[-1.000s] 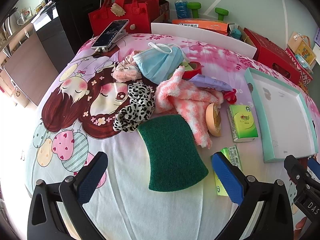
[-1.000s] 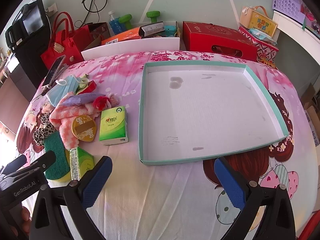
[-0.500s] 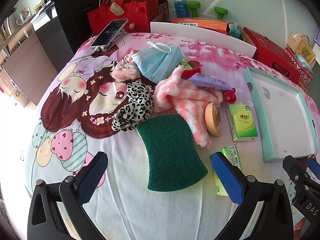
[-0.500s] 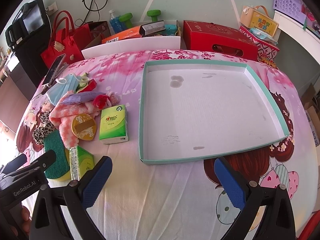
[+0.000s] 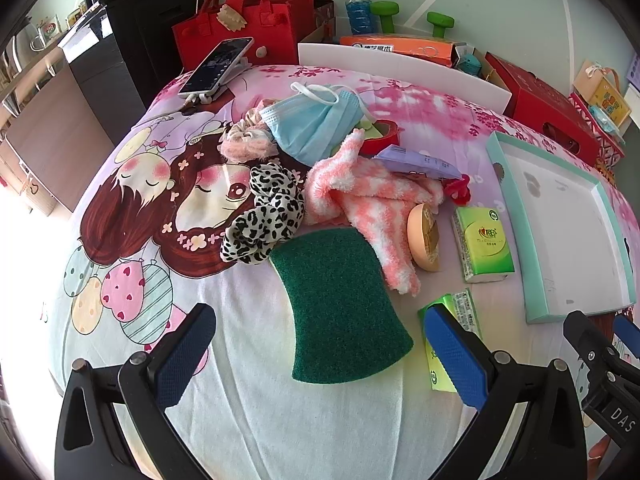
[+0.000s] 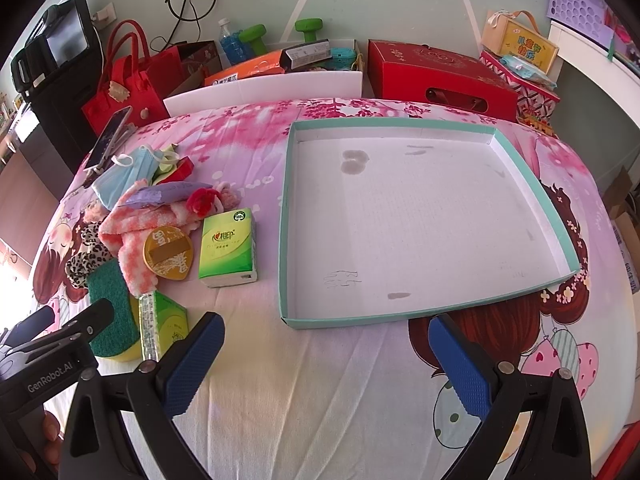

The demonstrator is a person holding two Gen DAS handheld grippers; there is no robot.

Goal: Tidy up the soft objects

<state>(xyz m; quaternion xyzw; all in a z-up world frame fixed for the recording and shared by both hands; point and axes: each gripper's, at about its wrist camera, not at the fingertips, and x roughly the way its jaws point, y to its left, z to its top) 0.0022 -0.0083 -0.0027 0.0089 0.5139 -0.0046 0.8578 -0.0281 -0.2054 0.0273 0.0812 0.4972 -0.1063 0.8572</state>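
A heap of soft things lies on the cartoon bedsheet: a green sponge (image 5: 340,304), a leopard scrunchie (image 5: 264,216), a pink-and-white fuzzy cloth (image 5: 368,204), a blue face mask (image 5: 316,124) and a pink scrunchie (image 5: 244,140). My left gripper (image 5: 320,356) hovers open just before the sponge, holding nothing. The white tray with a teal rim (image 6: 284,240) sits empty to the right. My right gripper (image 6: 328,364) stands open in front of the tray's near edge, also empty. The sponge (image 6: 108,300) and the fuzzy cloth (image 6: 136,236) show at the left of the right wrist view.
Two green tissue packs (image 5: 484,244) (image 5: 452,340), a round gold tin (image 5: 424,236), a purple packet (image 5: 416,160) and a red tape roll (image 5: 380,136) lie among the heap. A phone (image 5: 216,64) rests at the far left. Red bags and boxes (image 6: 436,76) line the back.
The left wrist view has shifted slightly, the heap sitting a little higher in frame. Nothing was taken or let go. Right gripper is still.
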